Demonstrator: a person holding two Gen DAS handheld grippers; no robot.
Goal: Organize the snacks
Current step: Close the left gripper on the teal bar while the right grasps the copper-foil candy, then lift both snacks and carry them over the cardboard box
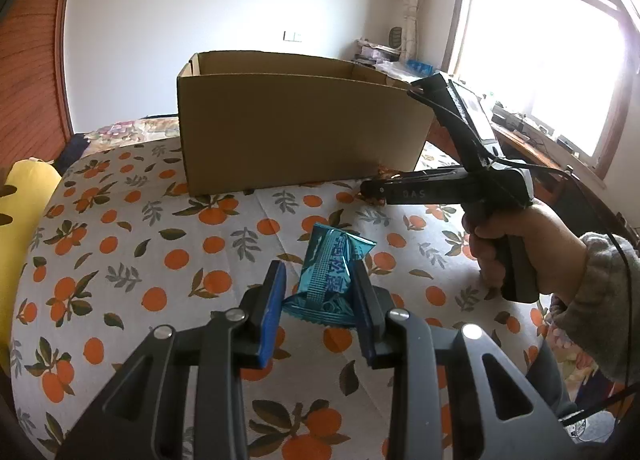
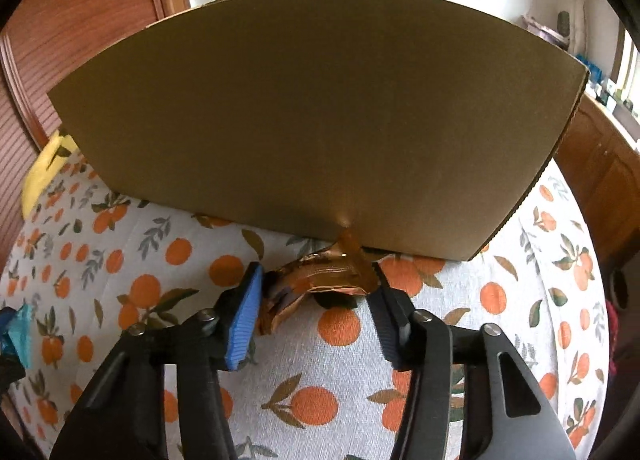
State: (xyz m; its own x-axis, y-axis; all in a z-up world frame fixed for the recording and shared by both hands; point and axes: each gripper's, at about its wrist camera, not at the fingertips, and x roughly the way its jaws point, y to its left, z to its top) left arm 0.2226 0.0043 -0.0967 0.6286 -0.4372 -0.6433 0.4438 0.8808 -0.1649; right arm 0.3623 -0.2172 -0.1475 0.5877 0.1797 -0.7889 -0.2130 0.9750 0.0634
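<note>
**Two Snacks in the Claws, Box Not Yet Reached**

The left claw (image 1: 318, 284) is clenched on the blue snack packet (image 1: 329, 274), which sits between its pads above the orange-print cloth (image 1: 120, 260). The right claw (image 2: 316, 292) brackets the brown snack wrapper (image 2: 320, 280) lying against the foot of the cardboard box (image 1: 296, 127); its jaws are narrowing, the left pad touching, a firm hold not yet evident.

Recommendation: the right claw should complete its closure squarely on the wrapper's body before lifting. Both items must clear the near box wall before release. The crinkled foil may slip.
</note>
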